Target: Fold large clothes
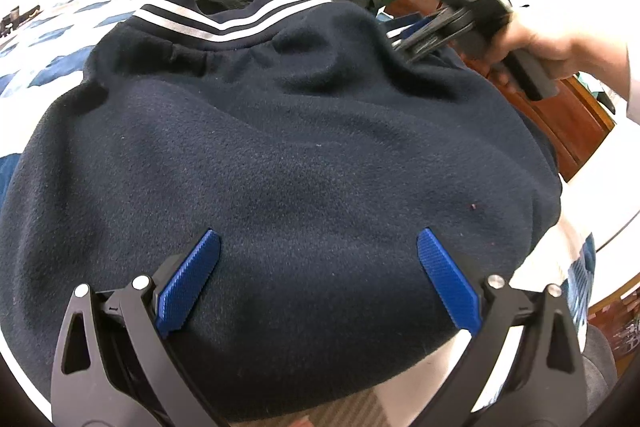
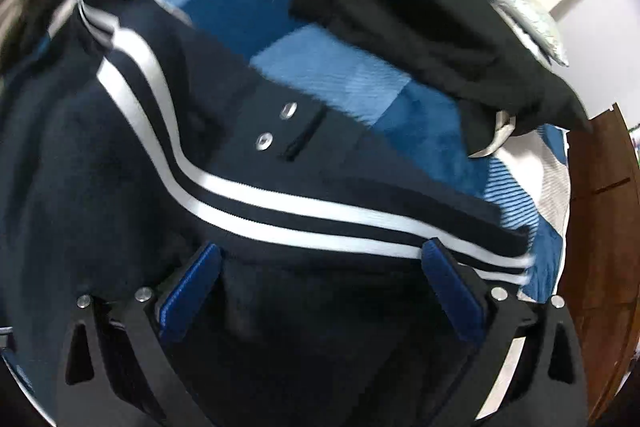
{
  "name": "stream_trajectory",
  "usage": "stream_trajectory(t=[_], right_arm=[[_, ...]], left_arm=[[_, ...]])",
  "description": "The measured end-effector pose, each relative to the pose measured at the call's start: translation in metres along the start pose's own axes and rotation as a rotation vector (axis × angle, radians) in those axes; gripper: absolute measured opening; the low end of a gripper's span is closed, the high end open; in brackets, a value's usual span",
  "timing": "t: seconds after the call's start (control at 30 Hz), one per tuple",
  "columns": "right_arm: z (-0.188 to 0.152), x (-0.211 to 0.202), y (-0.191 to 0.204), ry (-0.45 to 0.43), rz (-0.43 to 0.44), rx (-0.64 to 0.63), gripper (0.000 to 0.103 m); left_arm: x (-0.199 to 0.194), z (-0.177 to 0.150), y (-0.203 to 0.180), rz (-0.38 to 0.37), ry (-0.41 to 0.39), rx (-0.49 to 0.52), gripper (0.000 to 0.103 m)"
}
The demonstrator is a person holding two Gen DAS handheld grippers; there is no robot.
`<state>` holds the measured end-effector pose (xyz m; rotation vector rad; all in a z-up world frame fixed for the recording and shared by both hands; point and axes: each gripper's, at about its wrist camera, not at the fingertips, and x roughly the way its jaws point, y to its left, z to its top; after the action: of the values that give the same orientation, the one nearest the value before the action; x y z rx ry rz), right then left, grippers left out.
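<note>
Left wrist view: my left gripper [image 1: 318, 281] hung spread above the navy jacket [image 1: 280, 155].
Right gripper [image 2: 320, 291]: spread, holding nothing.
Progress: jacket seemed partly folded; more folds remained, I judged.

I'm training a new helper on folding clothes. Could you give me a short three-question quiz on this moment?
1. True or false: the left gripper is open over the navy jacket.
2. What lies beyond the jacket on the blue and white bedspread? A) a black garment B) a red towel C) a pair of shoes
3. Fill in: the jacket's ribbed band carries two ____ stripes.

Key: 1 true; 2 A, the black garment; 3 white.
</note>
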<state>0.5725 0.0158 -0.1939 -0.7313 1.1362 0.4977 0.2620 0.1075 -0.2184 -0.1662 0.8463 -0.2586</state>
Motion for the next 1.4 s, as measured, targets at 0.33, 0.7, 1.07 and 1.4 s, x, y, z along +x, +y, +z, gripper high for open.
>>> stream_trajectory(t=[0.33,0.7,1.07,1.4], right_arm=[[-0.019,-0.003,-0.047,-0.092,0.058,0.276,0.020],[-0.028,-0.018,-0.107,-0.159,0.033,0.520,0.018],[-0.052,-0.015,-0.108,-0.109,0.195,0.637,0.097],[-0.158,-0.129,-0.077,-0.316,0.401,0.691,0.098]], left_arm=[[0.000,0.001,0.000,-0.001,0.004,0.013,0.097],[0.003,0.001,0.004,-0.006,0.025,0.008,0.097],[-0.003,0.005,0.005,-0.021,0.017,0.016,0.097],[-0.024,0.015,0.013,0.009,-0.050,0.003,0.097]])
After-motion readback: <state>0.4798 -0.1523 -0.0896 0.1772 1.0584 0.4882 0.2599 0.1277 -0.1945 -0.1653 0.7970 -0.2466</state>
